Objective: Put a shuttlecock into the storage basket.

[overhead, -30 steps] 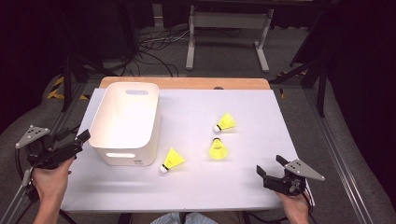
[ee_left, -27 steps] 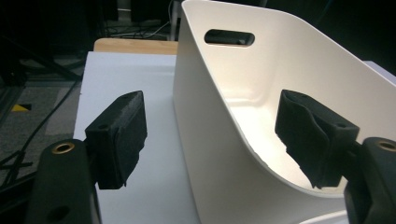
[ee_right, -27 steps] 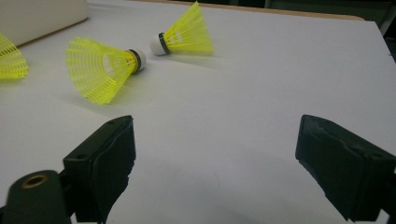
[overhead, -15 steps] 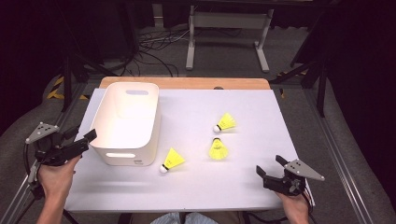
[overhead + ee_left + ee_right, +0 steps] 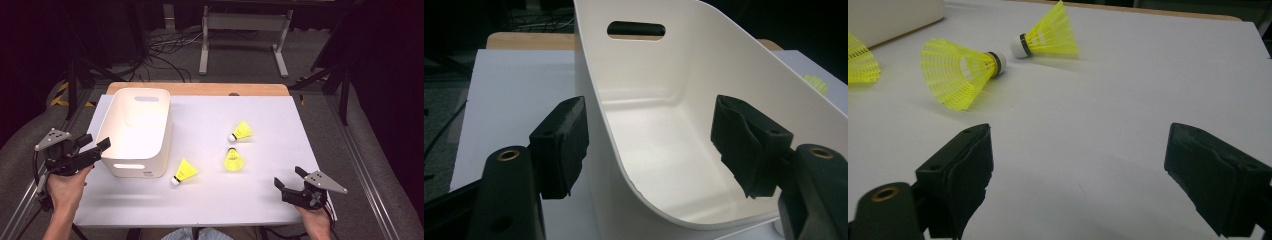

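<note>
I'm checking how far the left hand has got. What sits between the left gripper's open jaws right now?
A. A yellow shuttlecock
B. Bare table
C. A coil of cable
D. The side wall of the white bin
D: in the left gripper view the open left gripper straddles the white bin, one jaw outside its side wall, one over its inside.

Your worktop (image 5: 280,120) is a white sheet laid over a wooden board — a strip of pale wood (image 5: 200,88) shows along its far edge. Beyond it you have a grey floor (image 5: 240,60) under dim light, with black cables (image 5: 165,47) looped across it. A pale metal frame (image 5: 243,22) stands there on two legs. Dark stands (image 5: 75,75) rise to your left and right — their tops are lost in shadow. Yellow-and-black hazard tape (image 5: 62,92) marks the floor at the left. Metal rails (image 5: 370,165) run along both sides of the worktop.
</note>
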A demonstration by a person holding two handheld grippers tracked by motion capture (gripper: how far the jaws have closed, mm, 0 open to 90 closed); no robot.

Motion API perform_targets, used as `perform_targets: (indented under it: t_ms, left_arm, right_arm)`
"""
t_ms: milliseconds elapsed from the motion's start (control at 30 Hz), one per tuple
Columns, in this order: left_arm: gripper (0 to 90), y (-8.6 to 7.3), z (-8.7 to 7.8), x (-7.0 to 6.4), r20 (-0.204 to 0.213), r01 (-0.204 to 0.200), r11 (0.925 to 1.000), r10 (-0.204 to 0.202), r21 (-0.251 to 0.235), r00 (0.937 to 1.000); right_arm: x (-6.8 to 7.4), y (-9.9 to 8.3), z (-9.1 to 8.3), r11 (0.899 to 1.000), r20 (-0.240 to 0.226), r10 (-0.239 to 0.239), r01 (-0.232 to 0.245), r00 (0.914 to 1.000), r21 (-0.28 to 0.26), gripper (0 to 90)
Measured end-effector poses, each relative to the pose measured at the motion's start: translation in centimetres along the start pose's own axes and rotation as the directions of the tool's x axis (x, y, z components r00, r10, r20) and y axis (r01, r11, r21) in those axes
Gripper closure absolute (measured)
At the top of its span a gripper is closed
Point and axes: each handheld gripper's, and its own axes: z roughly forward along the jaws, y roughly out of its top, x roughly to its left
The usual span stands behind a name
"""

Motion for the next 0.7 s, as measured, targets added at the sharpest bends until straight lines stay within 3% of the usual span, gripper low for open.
perform_targets:
  t_ms: [267, 467, 700]
  left_arm:
    - [34.6, 0.2, 0.3, -0.4, 0.000, -0.003, 0.9998, 0.003, 0.019, 1.0000]
    - [35.6, 0.4, -0.1, -0.7, -0.009, 0.000, 1.0000, 0.000, 0.002, 1.0000]
    - [36.1, 0.9, -0.1, -1.4, 0.009, -0.022, 0.9997, 0.022, -0.001, 0.9997]
  right_arm:
    - [0.0, 0.0, 0.0, 1.000, -0.001, 0.000, 0.000, 1.0000, 0.000, 12.8]
    - [0.0, 0.0, 0.0, 1.000, -0.001, -0.001, 0.001, 1.0000, 0.001, 12.8]
    - [0.0, 0.0, 0.0, 1.000, -0.001, -0.003, 0.003, 1.0000, 0.001, 12.8]
